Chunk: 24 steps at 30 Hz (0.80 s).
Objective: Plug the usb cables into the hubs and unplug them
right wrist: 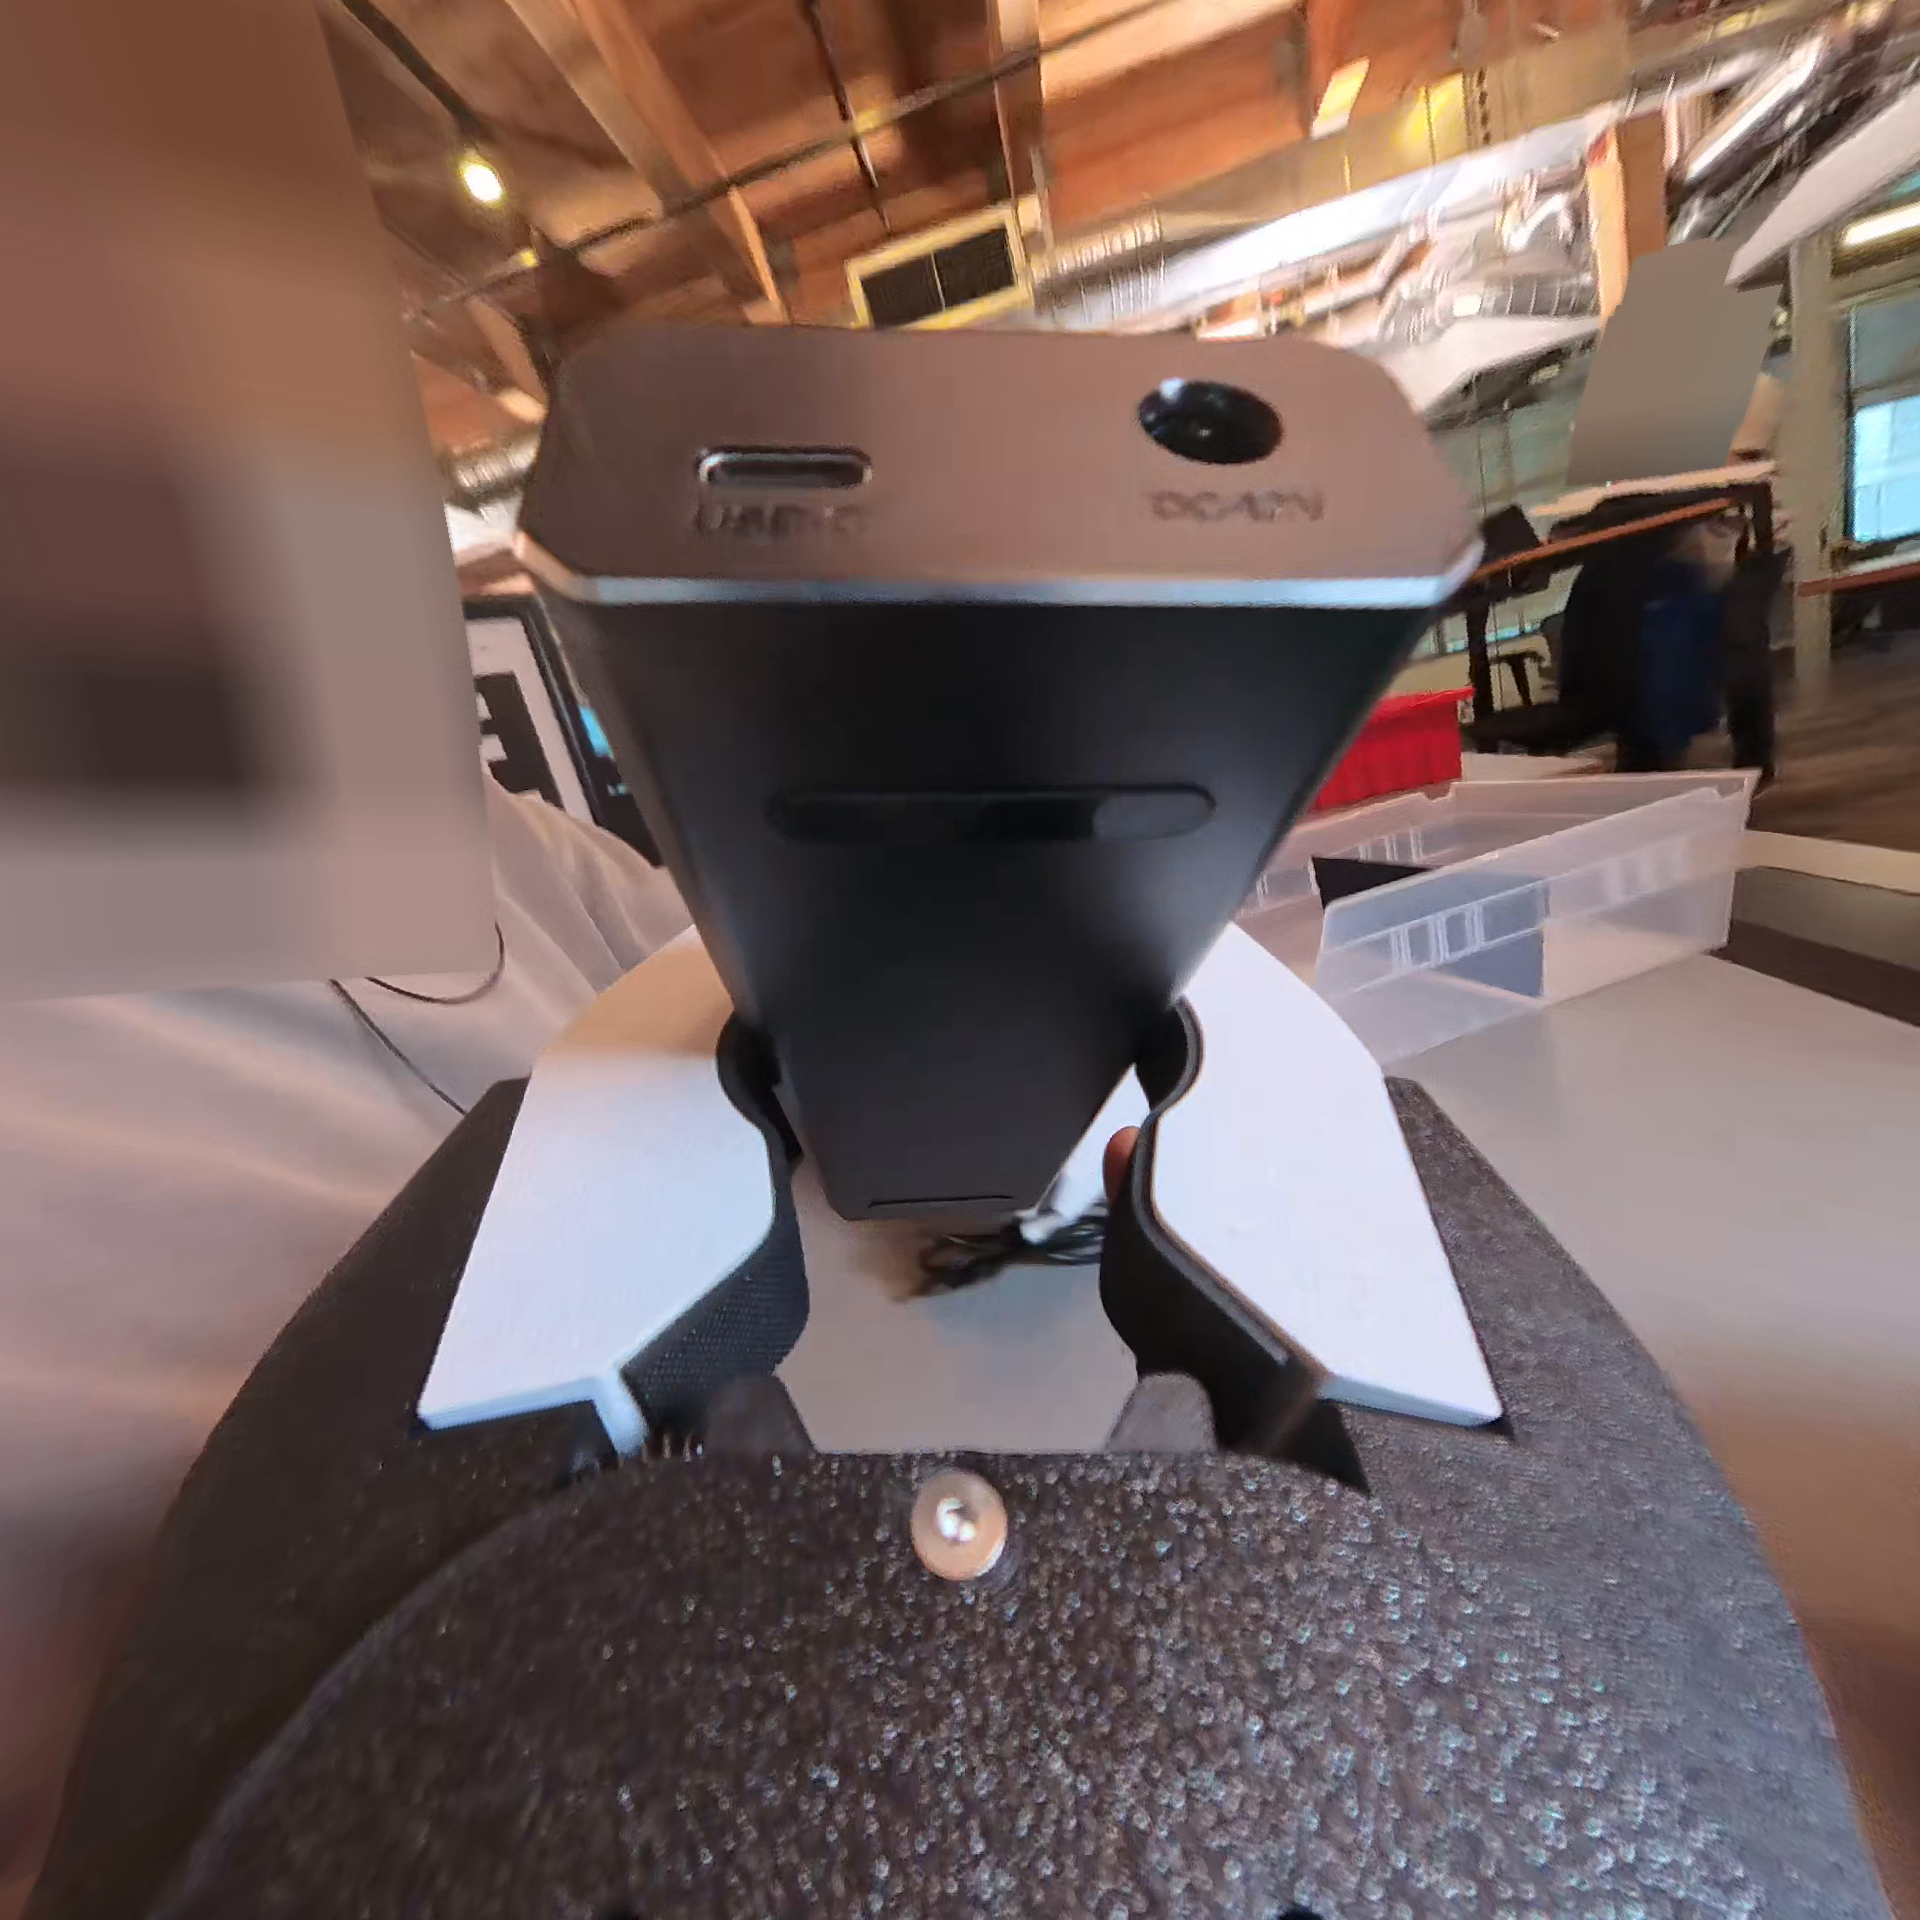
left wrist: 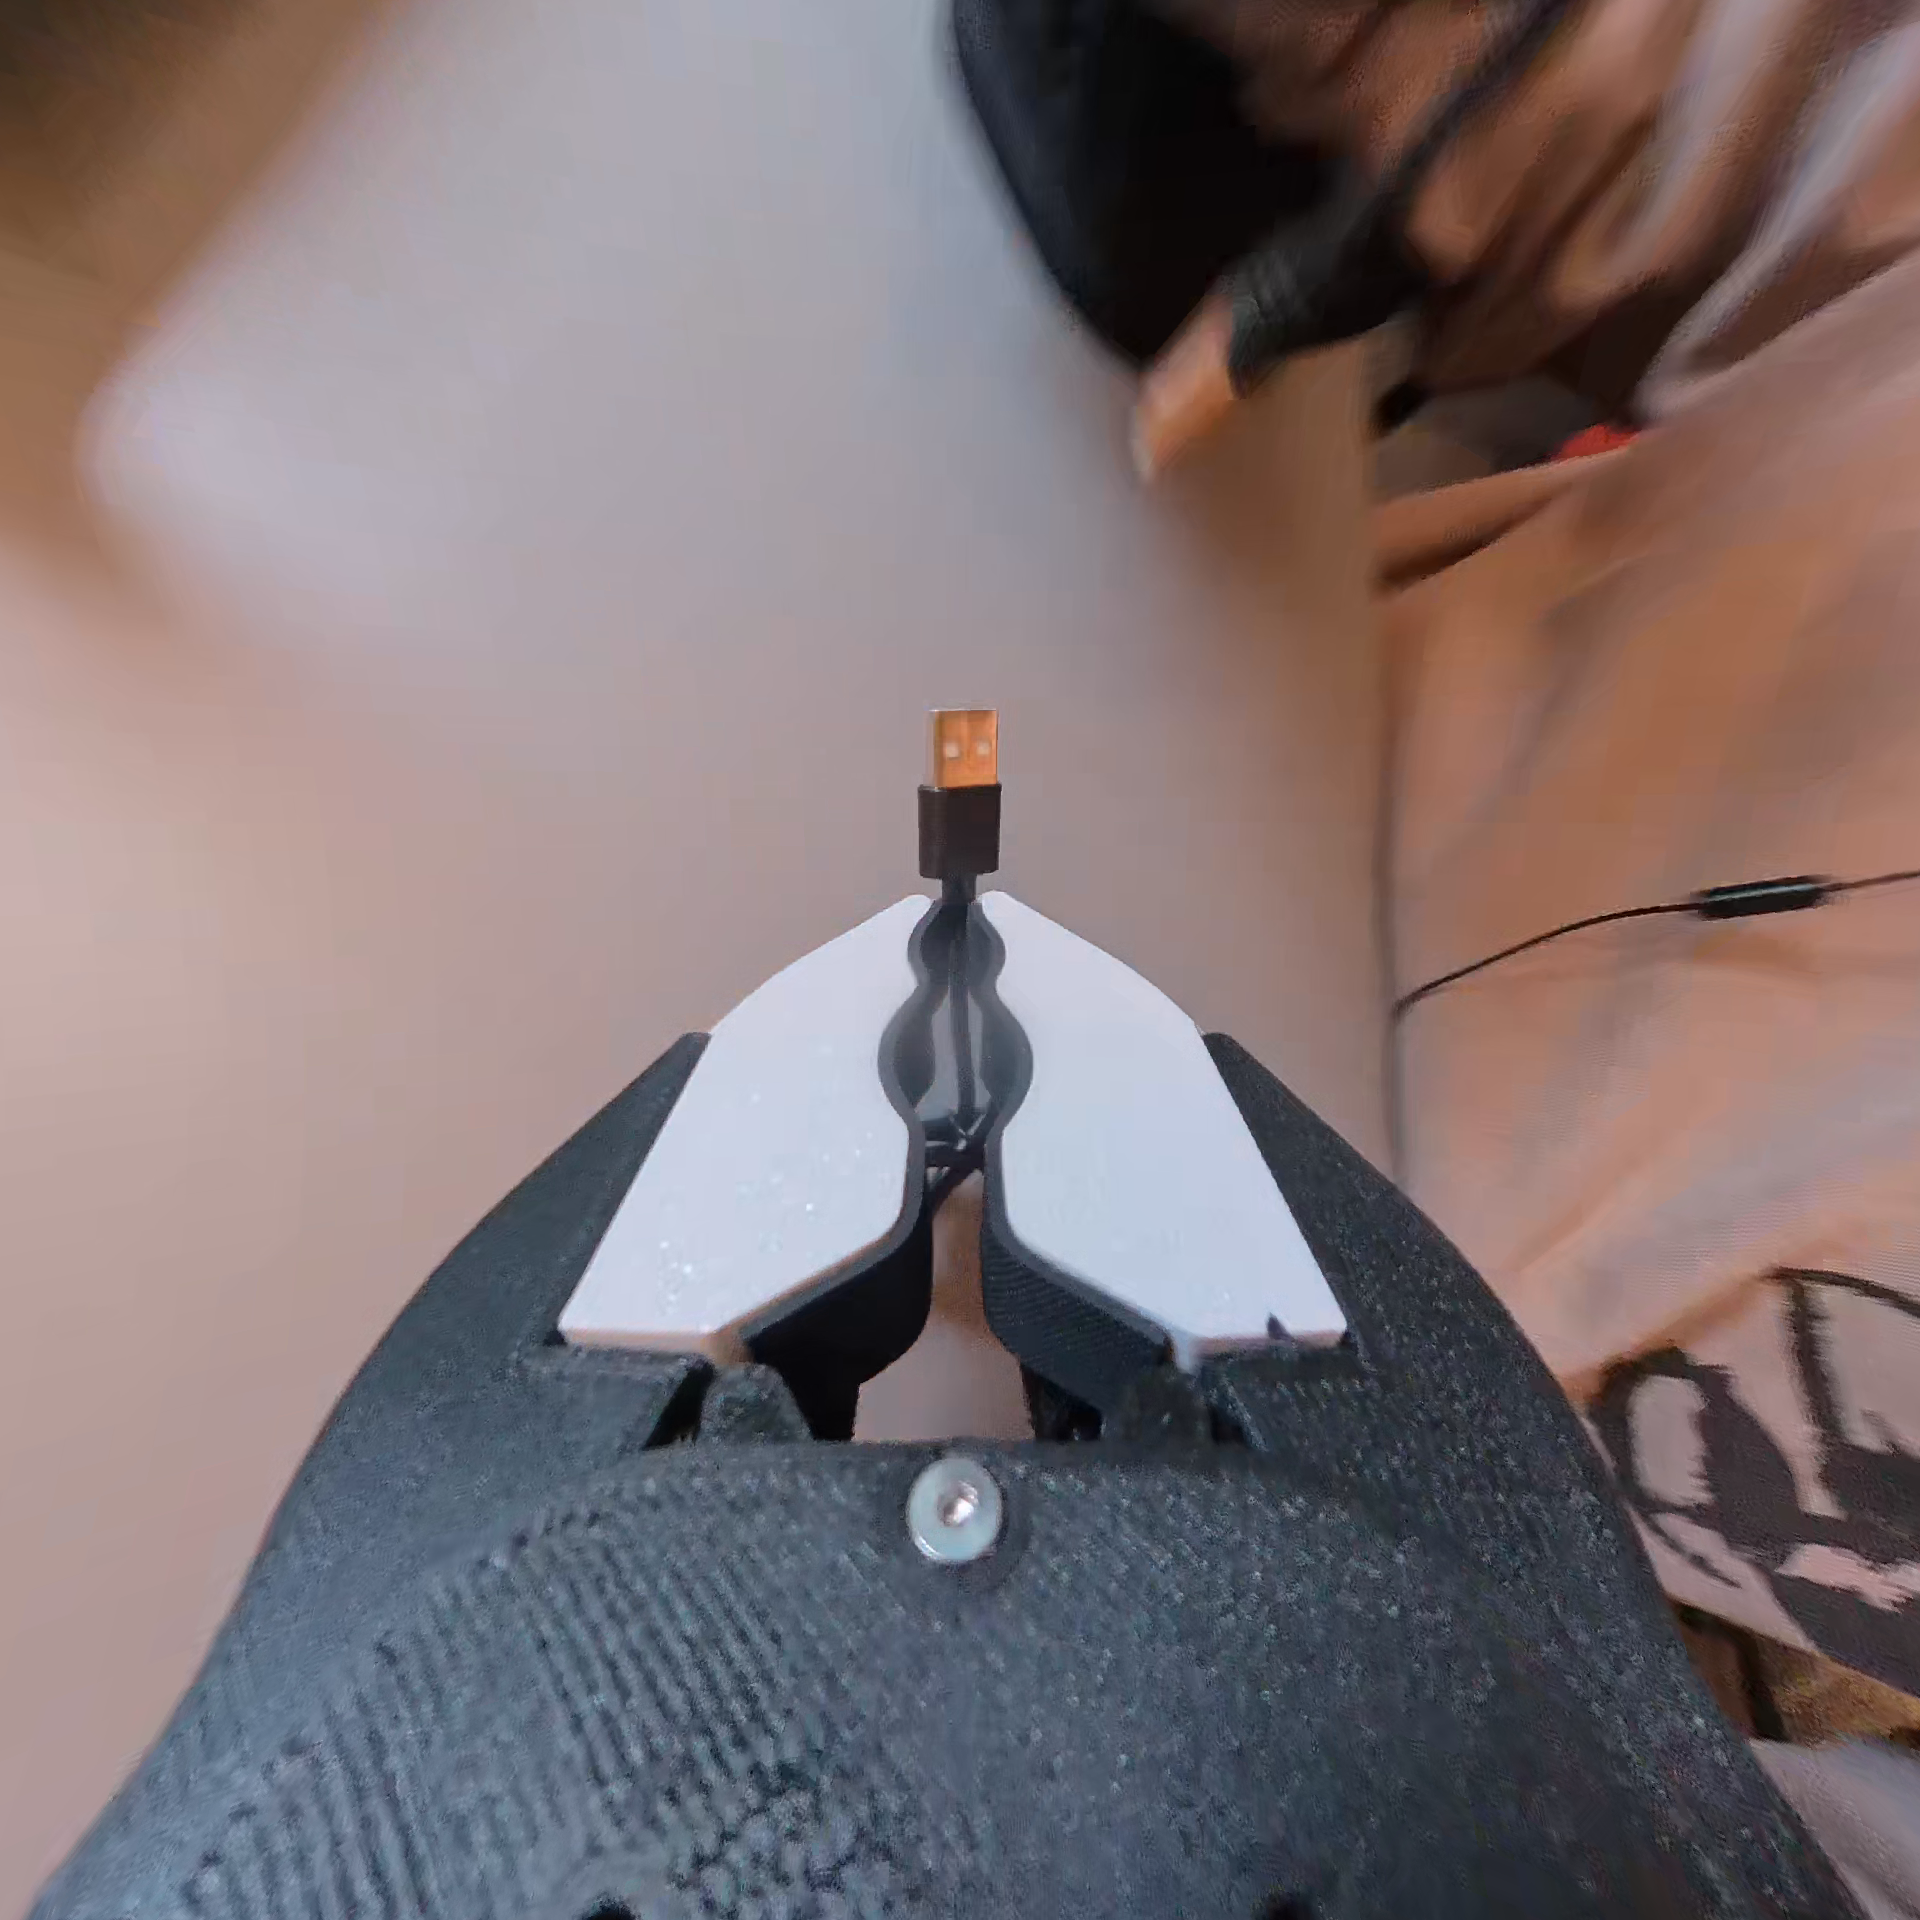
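In the left wrist view my left gripper (left wrist: 958,909) is shut on a thin black USB cable just behind its plug (left wrist: 960,795). The plug has a black body and a bare metal end that points forward, away from the fingers, in free air. In the right wrist view my right gripper (right wrist: 956,1039) is shut on a dark grey USB hub (right wrist: 987,727), held upright by its narrow end. The hub's end face (right wrist: 987,478) shows a small oval port and a round socket. The plug and the hub do not show together in either view.
A person in a light printed shirt (left wrist: 1662,935) with a thin black wire (left wrist: 1558,935) fills the right of the left wrist view. A clear plastic bin (right wrist: 1538,883) and a red bin (right wrist: 1392,748) stand on the white table (right wrist: 1662,1091) at the right. Tip to tip, the grippers are about 20 cm apart.
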Available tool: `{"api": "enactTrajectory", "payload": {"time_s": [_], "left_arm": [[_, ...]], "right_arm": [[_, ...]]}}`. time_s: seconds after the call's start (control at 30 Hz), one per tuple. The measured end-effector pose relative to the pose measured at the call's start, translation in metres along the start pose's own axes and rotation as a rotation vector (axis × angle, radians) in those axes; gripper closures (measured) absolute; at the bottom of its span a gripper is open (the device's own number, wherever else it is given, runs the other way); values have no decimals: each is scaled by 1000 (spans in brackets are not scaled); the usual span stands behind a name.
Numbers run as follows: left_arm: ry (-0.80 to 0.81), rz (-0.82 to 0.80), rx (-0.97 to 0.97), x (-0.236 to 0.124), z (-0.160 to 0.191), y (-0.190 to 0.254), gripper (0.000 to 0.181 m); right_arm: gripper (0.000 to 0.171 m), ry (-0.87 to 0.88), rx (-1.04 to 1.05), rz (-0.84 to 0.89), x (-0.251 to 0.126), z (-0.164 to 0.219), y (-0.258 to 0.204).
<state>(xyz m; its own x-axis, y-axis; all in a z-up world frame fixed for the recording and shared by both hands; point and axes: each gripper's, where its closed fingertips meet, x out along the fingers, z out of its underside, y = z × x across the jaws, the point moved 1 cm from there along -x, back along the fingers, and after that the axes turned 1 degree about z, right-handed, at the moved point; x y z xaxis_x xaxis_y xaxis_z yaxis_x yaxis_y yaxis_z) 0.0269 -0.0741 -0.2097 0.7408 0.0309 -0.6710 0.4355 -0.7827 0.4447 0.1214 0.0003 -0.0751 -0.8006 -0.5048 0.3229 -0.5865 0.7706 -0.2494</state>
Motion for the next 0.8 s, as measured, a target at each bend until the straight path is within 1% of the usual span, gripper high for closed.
{"api": "enactTrajectory", "payload": {"time_s": [0.07,0.13,0.3,0.4,0.6,0.73,0.8], "left_arm": [[40,98,48,8,-14,22,178],[55,136,90,9,-26,37,178],[-6,46,83,2,-37,24,178],[-58,35,75,4,-37,17,179],[-64,41,51,-3,-46,9,178],[-95,66,99,-13,-54,20,178],[-87,36,99,-25,-60,15,178]], "right_arm": [[101,-84,-24,30,5,16,4],[101,-149,-29,42,8,28,8],[101,-289,-71,46,18,53,7],[101,-373,-136,64,22,66,5],[101,-516,-263,88,27,86,4],[101,-575,-293,70,30,97,0],[101,-568,-286,54,32,97,-3]]}}
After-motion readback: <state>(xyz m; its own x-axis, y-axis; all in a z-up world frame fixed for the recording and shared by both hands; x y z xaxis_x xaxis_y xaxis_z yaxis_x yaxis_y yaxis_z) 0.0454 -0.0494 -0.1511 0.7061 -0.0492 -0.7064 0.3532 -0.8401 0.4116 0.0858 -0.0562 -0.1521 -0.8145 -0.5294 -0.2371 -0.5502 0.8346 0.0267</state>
